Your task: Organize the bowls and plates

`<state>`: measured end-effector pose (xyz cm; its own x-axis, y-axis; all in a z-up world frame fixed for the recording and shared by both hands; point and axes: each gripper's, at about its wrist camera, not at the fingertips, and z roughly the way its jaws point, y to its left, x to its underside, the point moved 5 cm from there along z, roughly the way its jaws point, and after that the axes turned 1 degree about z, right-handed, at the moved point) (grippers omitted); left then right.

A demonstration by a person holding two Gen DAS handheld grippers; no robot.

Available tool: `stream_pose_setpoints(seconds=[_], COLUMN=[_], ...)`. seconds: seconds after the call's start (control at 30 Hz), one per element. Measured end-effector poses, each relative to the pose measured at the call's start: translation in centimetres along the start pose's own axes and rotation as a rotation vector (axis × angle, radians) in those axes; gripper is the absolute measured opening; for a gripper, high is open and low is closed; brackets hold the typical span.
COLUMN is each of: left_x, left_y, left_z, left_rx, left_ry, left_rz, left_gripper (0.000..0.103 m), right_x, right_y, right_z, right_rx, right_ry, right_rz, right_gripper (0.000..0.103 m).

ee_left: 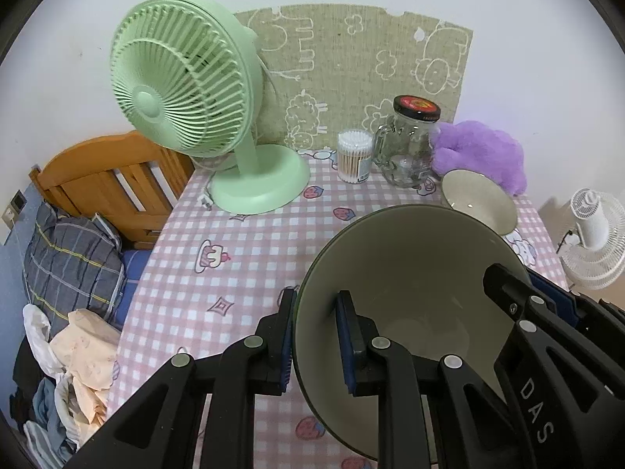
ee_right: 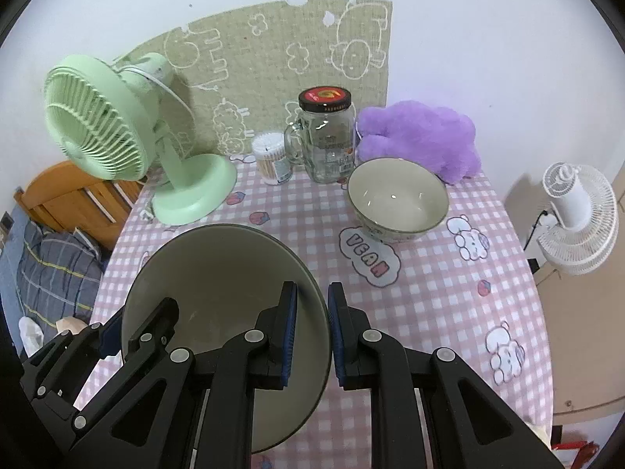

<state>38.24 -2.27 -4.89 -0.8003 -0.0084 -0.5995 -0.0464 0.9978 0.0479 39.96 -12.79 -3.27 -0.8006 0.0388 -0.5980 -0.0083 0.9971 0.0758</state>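
Large bowl (ee_left: 410, 273) held above pink checked tablecloth (ee_left: 218, 273), near front edge. Looks glazed ceramic: stiff, heavyish, slick, chip-prone, I'd judge. Thin rim is only sensible hold, opposite sides for balance.

Left gripper (ee_left: 316, 336) pinches left rim, one pad inside, one outside. Right gripper (ee_right: 312, 332) clamps right rim same way. Both angle steeply down.

Smaller bowl (ee_right: 398, 199) sits further back right, beside glass jar (ee_right: 326, 144) and purple plush (ee_right: 422, 136). Green fan (ee_left: 183, 78) back left.
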Motion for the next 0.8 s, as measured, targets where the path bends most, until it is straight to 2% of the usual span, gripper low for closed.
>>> stream_pose_setpoints(seconds=[0.43, 0.8], left_x=[3.5, 7.3], left_y=[1.9, 1.0], left_z=[-5.3, -8.3], left_rx=[0.068, 0.122], left_ry=[-0.044, -0.045], left_rz=[0.053, 0.106], left_gripper=[0.018, 0.018], right_x=[4.2, 8.8], right_y=[1.7, 0.4], right_z=[-6.3, -10.3], right_rx=[0.061, 0.123], right_ry=[-0.041, -0.043], right_rz=[0.033, 0.073], right_gripper=[0.020, 0.020])
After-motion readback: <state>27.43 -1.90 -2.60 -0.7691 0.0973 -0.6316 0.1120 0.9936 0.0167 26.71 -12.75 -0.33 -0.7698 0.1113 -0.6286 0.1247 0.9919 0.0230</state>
